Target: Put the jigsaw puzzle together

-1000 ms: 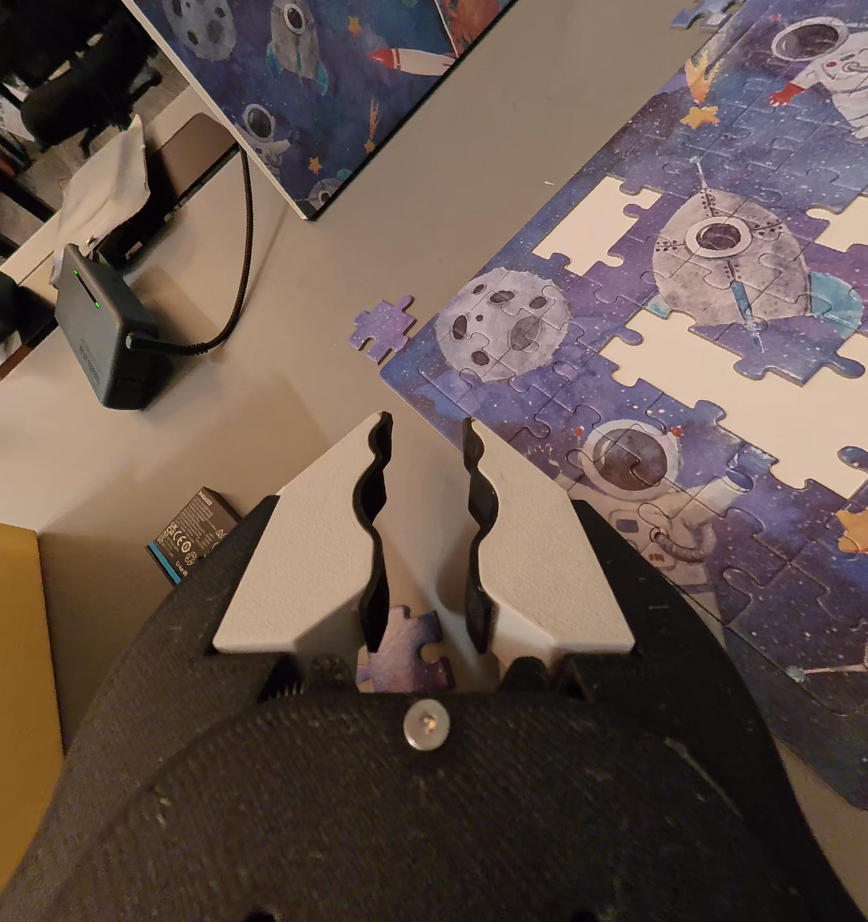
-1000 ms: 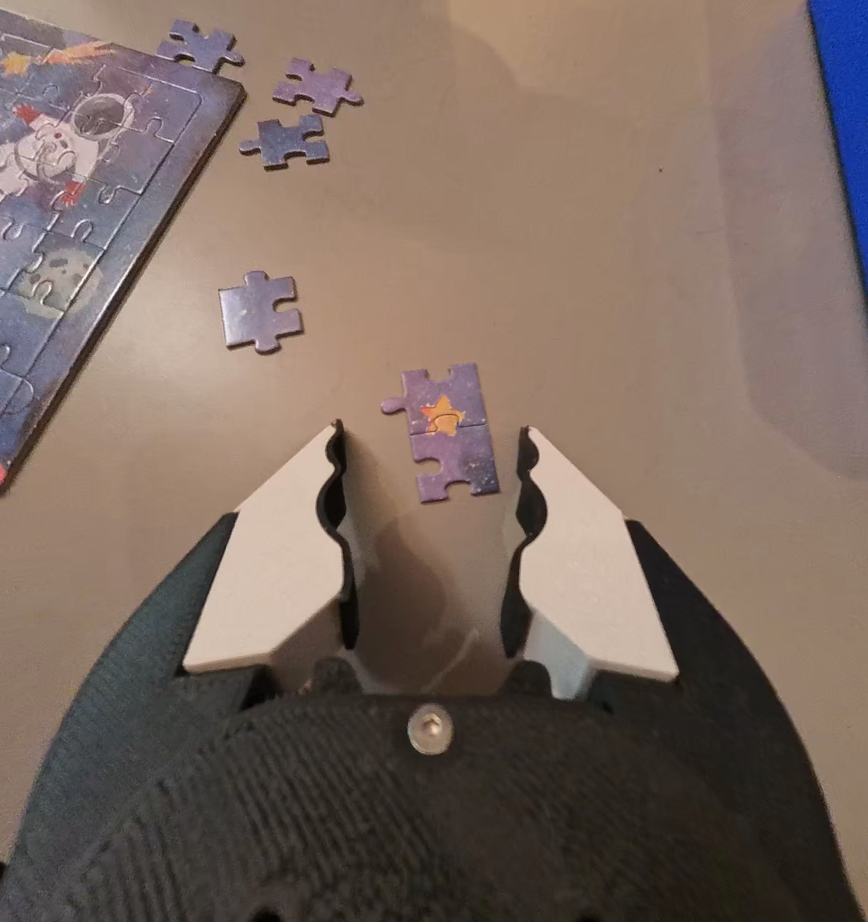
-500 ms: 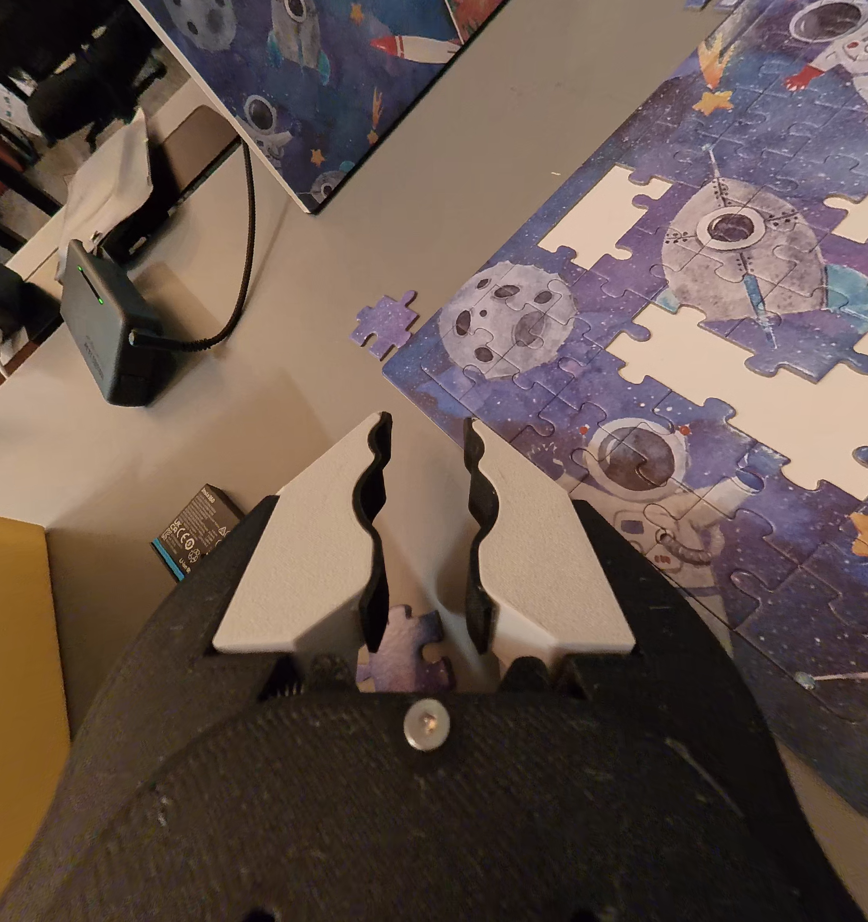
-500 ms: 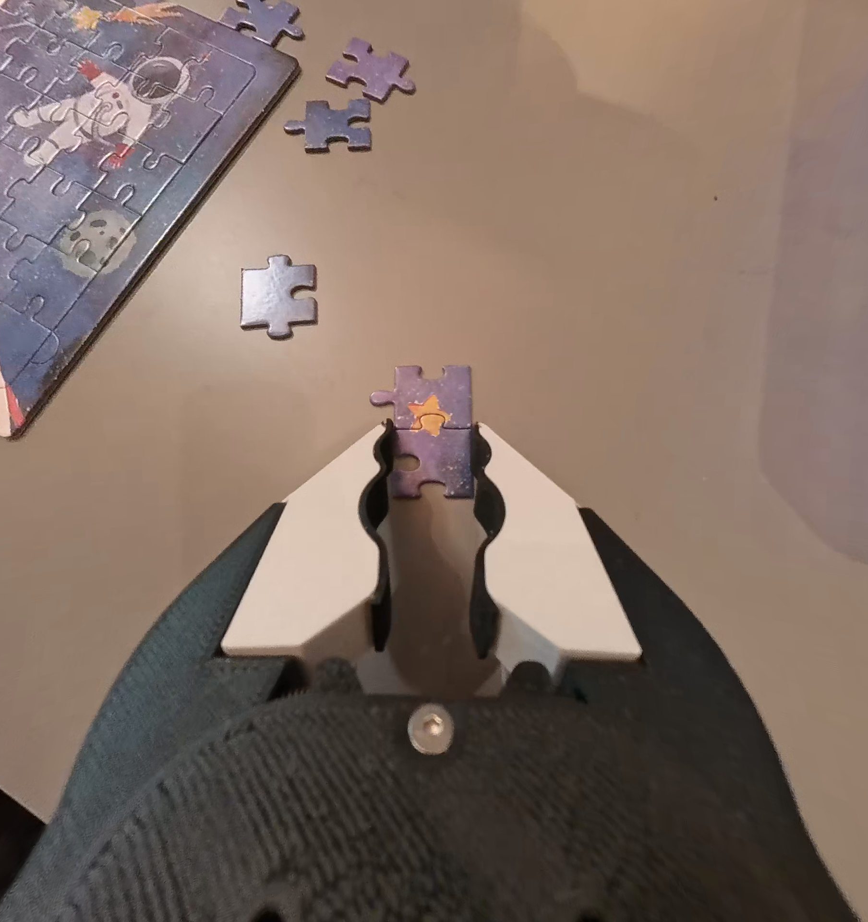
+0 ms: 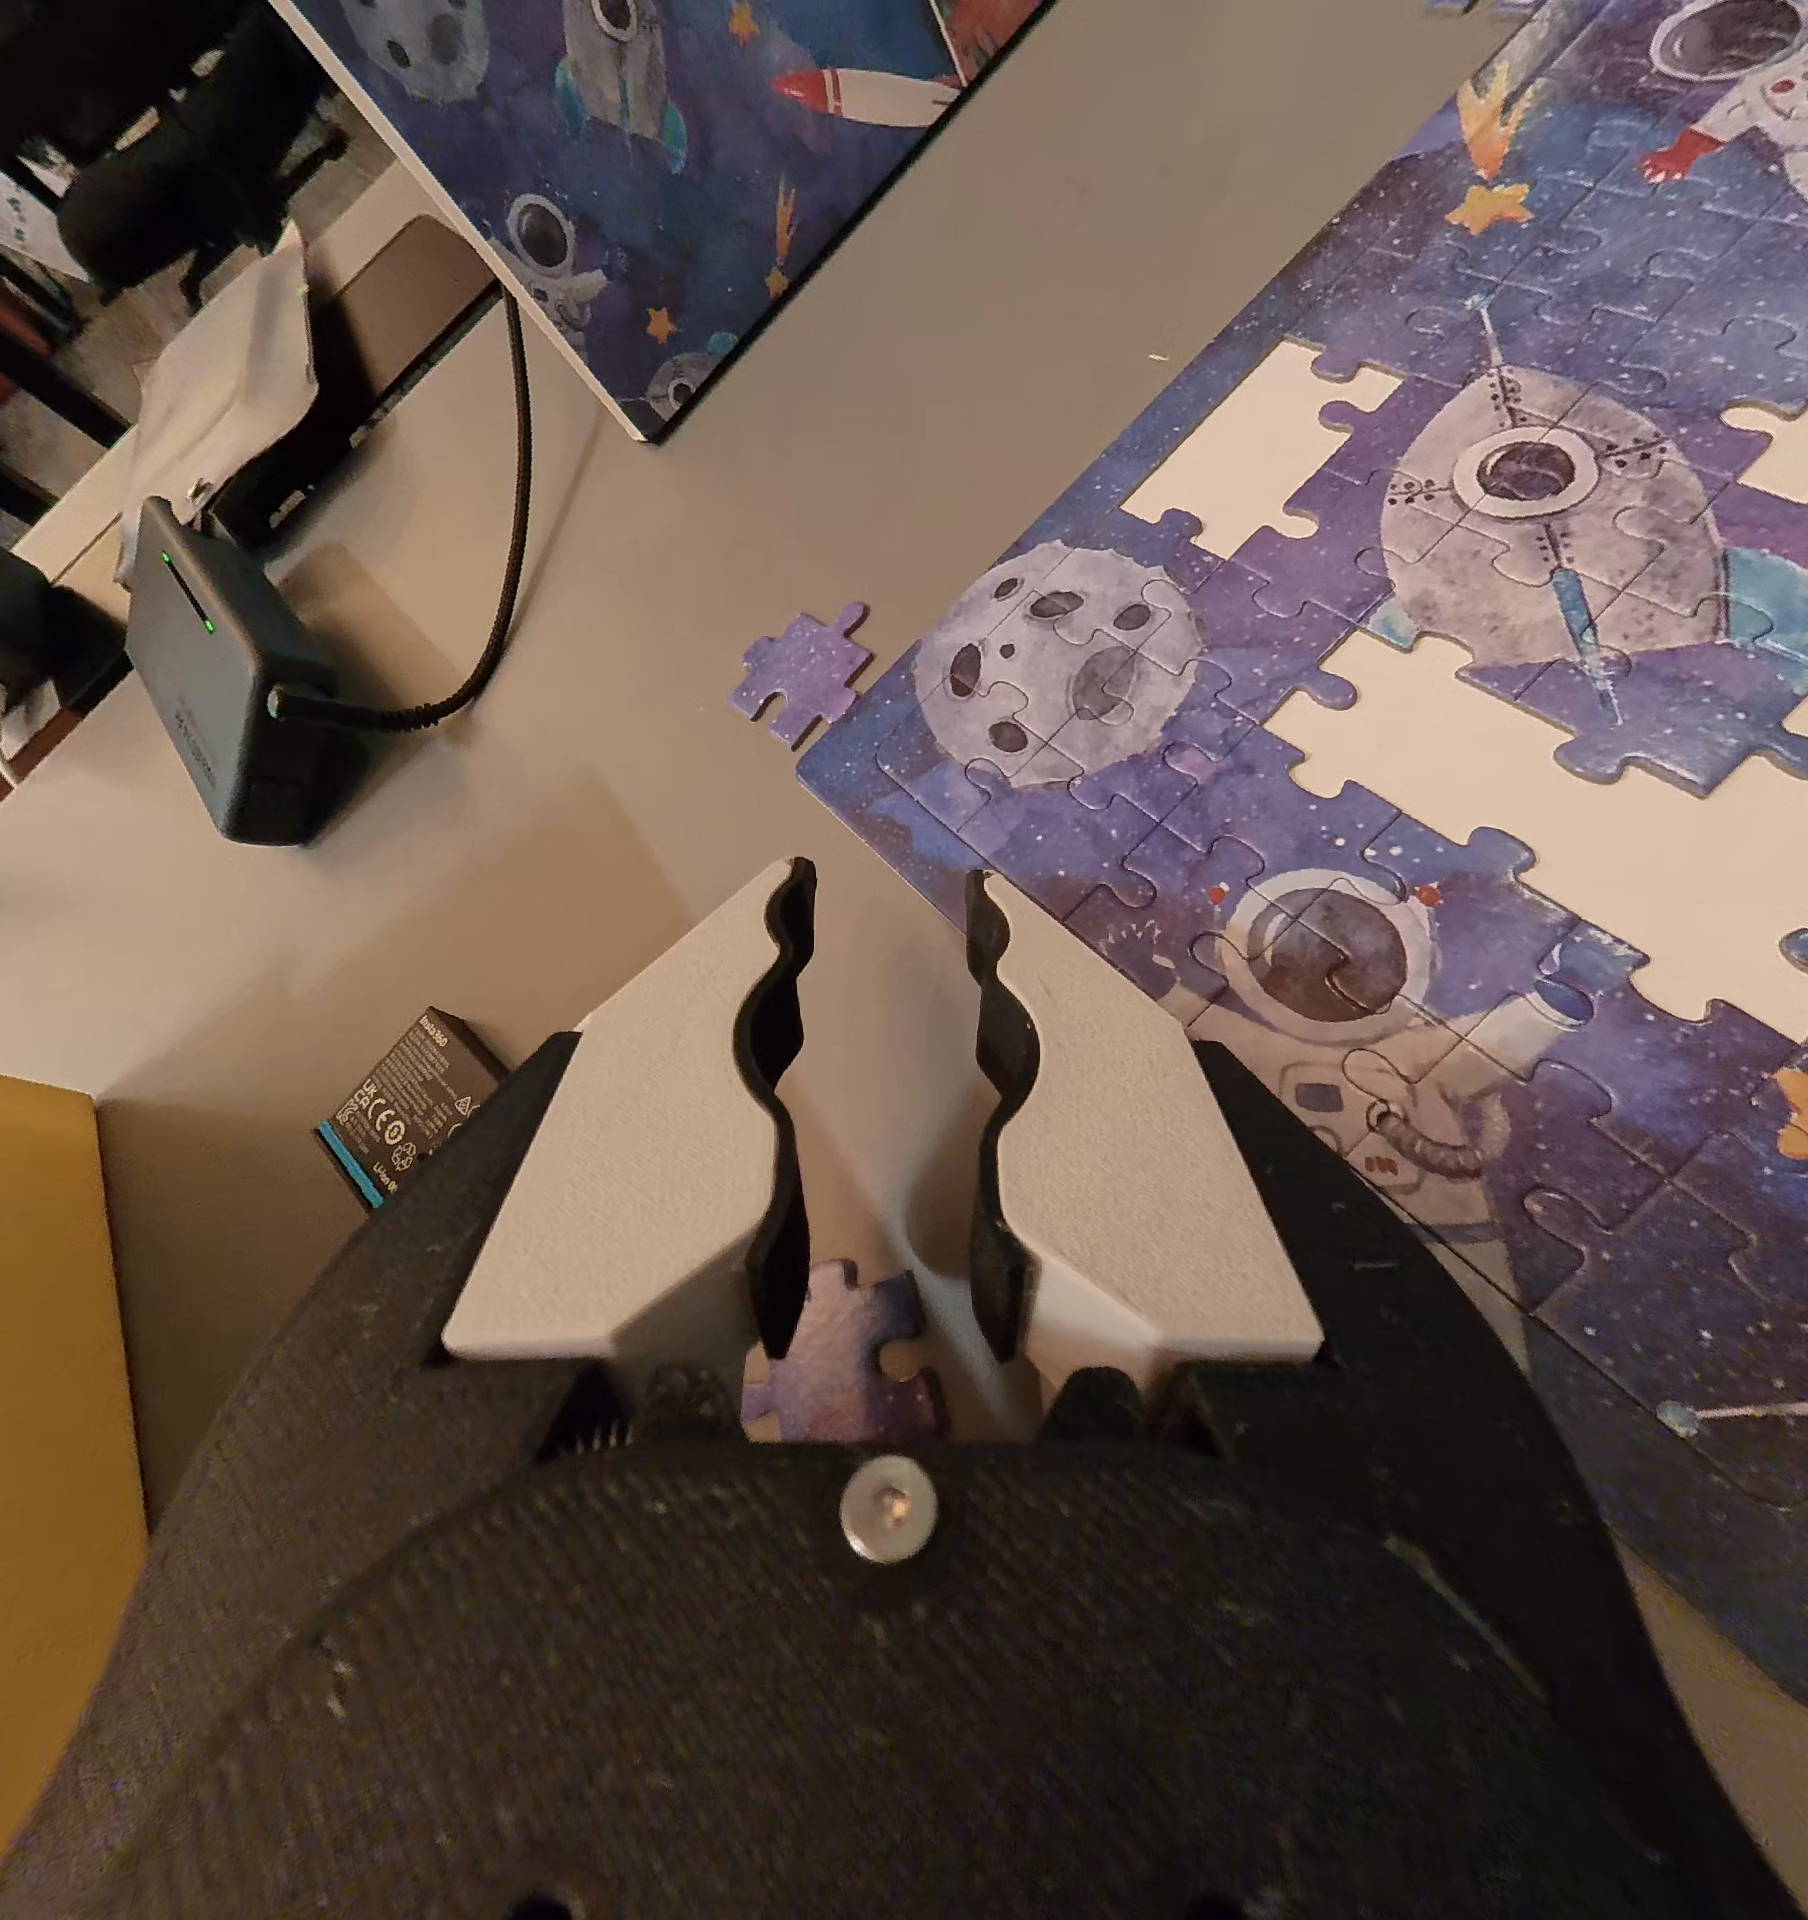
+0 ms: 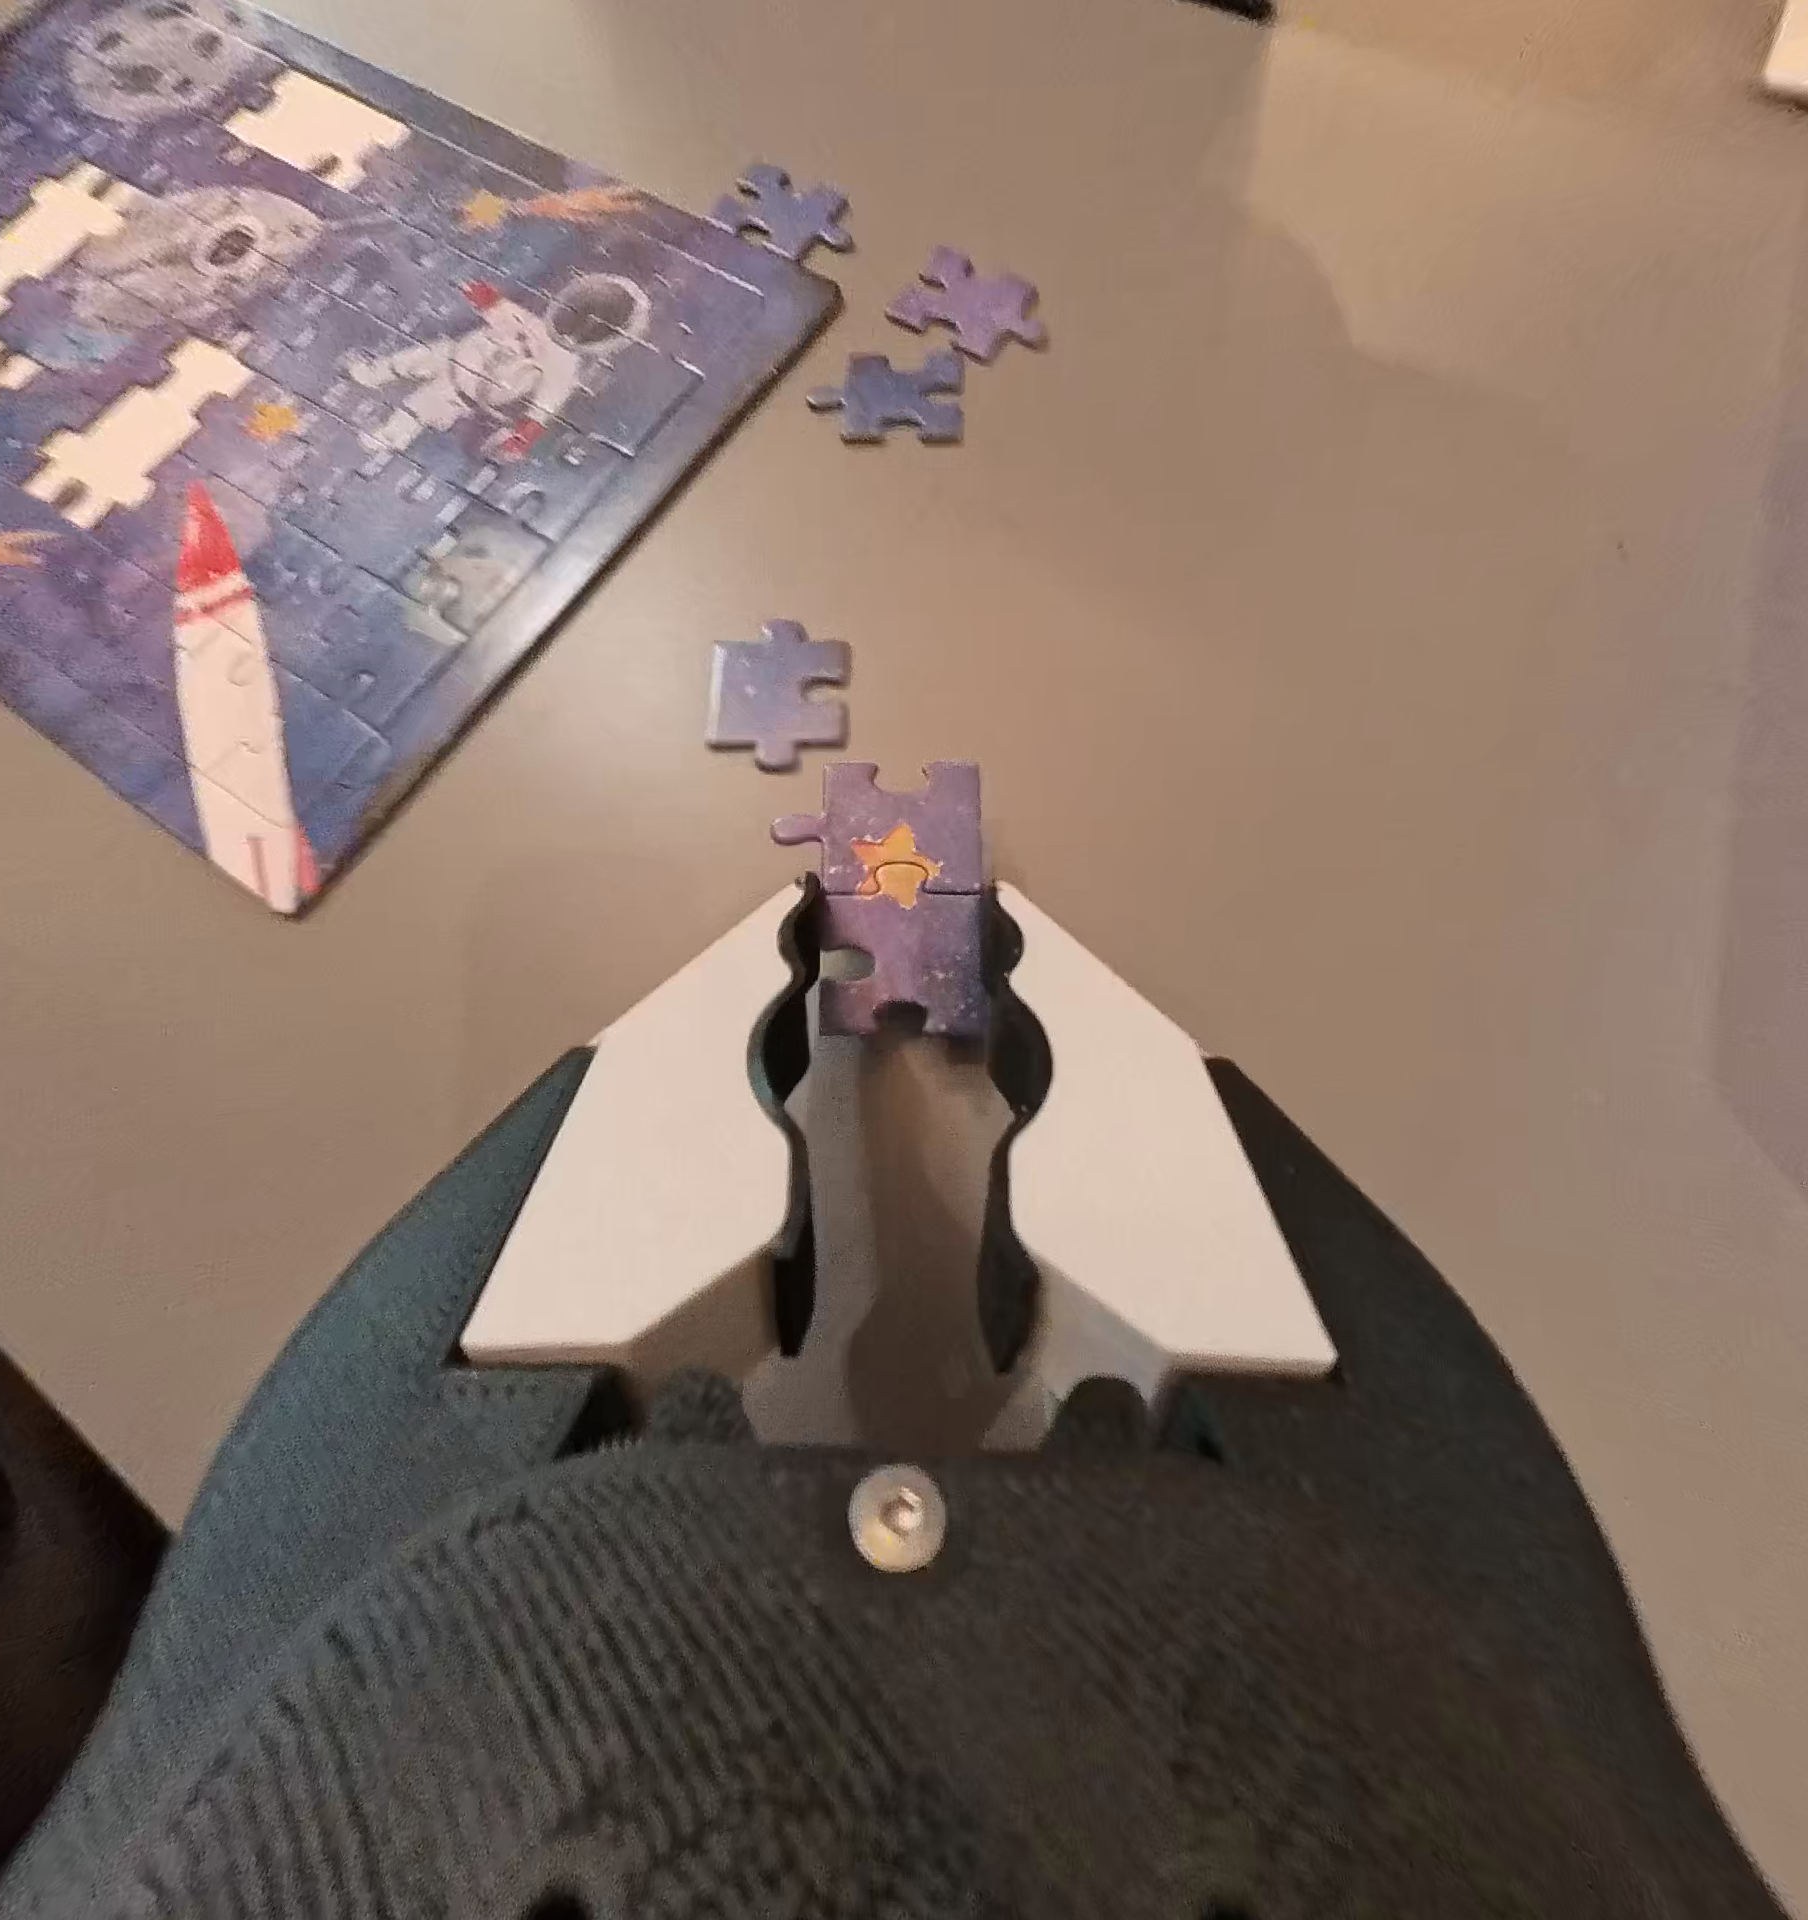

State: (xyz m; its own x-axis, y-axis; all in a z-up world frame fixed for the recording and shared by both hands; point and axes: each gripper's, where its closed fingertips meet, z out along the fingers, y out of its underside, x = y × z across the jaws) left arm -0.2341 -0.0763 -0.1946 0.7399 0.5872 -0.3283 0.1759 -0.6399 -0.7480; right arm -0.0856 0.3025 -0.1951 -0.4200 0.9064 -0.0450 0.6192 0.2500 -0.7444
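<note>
The space jigsaw puzzle (image 5: 1399, 831) lies on the grey table with several white gaps; it also shows in the right wrist view (image 6: 360, 416). My left gripper (image 5: 887, 875) is open with a narrow gap, just off the puzzle's near left edge. A purple piece (image 5: 848, 1351) shows below, between the finger bases; I cannot tell if the fingers touch it. Another loose piece (image 5: 806, 665) touches the puzzle's corner. My right gripper (image 6: 900, 894) is shut on a joined pair of pieces with an orange star (image 6: 900, 821), held above the table.
Several loose pieces (image 6: 775, 691) (image 6: 895, 395) (image 6: 967, 301) (image 6: 786, 208) lie right of the puzzle. The picture box lid (image 5: 671, 156), a grey device with a cable (image 5: 219, 675), a small black battery (image 5: 401, 1101) and a yellow surface (image 5: 17, 1351) sit to the left. The gap from one gripper's tips to the other's is roughly 40 centimetres. The small black battery (image 5: 401, 1101) lies around 11 centimetres away from my left fingertips.
My right gripper closed on the star pair and lifted it off the table, swinging towards the puzzle. My left gripper barely drifted and stays open.
</note>
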